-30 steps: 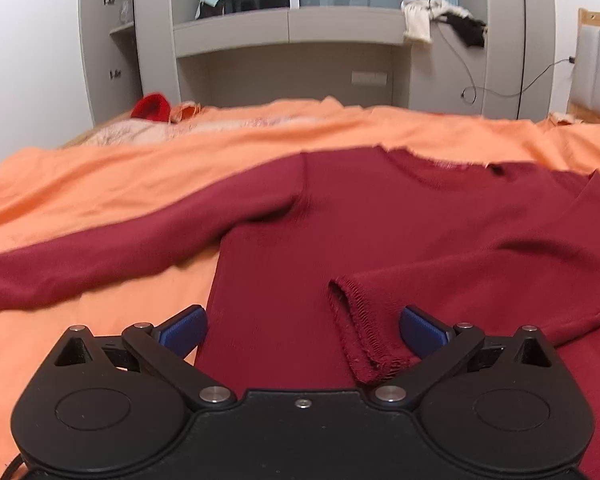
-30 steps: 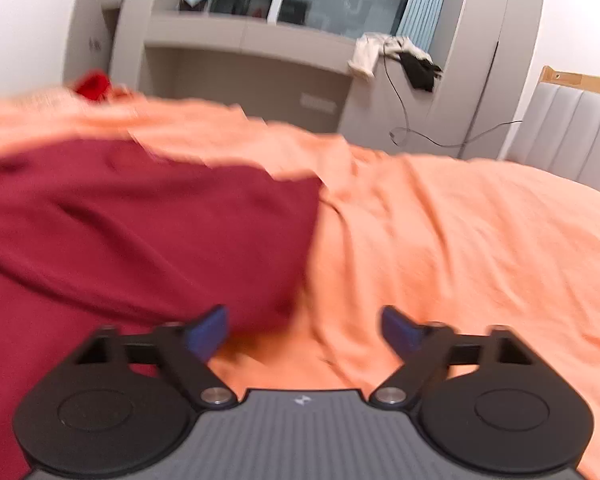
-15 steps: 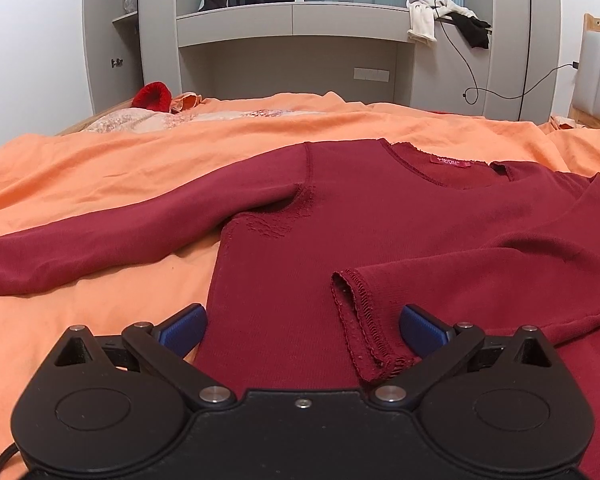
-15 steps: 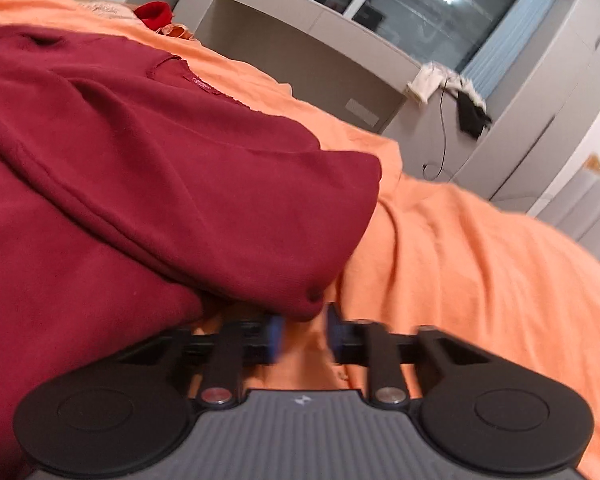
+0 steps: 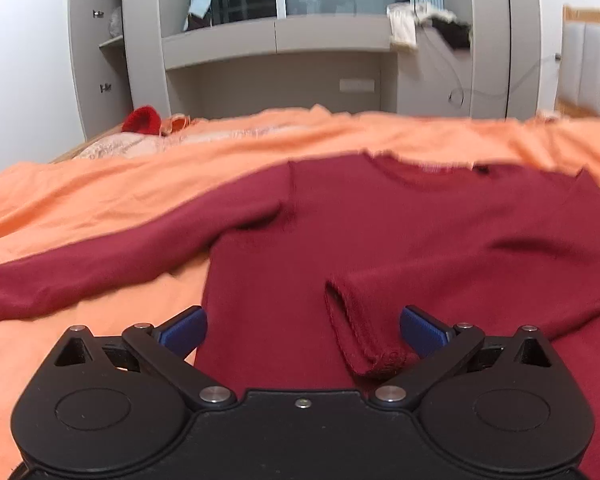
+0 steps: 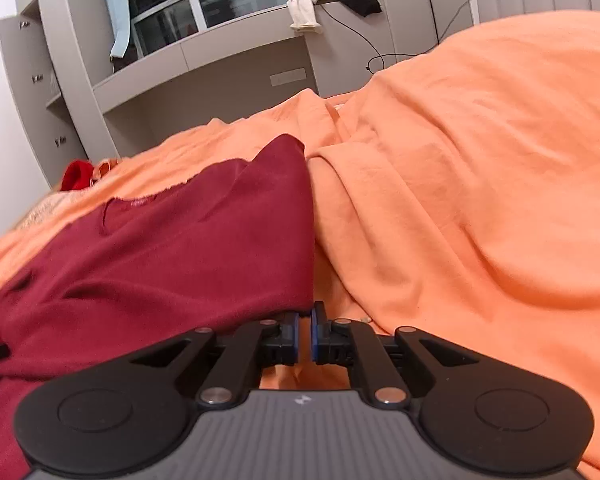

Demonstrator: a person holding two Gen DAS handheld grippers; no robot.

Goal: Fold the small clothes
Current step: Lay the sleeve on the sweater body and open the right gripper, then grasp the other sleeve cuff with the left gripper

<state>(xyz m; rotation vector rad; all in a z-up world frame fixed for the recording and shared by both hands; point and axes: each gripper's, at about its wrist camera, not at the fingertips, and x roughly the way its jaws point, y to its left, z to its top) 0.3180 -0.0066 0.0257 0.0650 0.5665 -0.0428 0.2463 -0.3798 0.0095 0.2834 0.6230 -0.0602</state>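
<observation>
A dark red long-sleeved sweater (image 5: 380, 232) lies flat on an orange bedspread (image 5: 100, 192), neck away from me. One sleeve (image 5: 100, 268) stretches out to the left. The other is folded across the body, and its cuff (image 5: 364, 332) lies between the fingers of my left gripper (image 5: 302, 330), close to the right finger. That gripper is open and hovers low over the hem. In the right wrist view my right gripper (image 6: 305, 322) is shut on the sweater (image 6: 180, 248) at its right side edge, which runs taut from the pads up to the shoulder.
Orange bedspread (image 6: 480, 180) rises in soft folds to the right of the sweater. A red item (image 5: 142, 119) lies at the bed's far left corner. Behind the bed stands a grey cabinet unit (image 5: 276, 40) with clothes (image 6: 312, 4) draped on it. A padded headboard (image 5: 588, 68) is at far right.
My right gripper went from wide open to shut on the sweater's side edge and rolled; the edge now runs taut. The left gripper stayed open over the cuff.
</observation>
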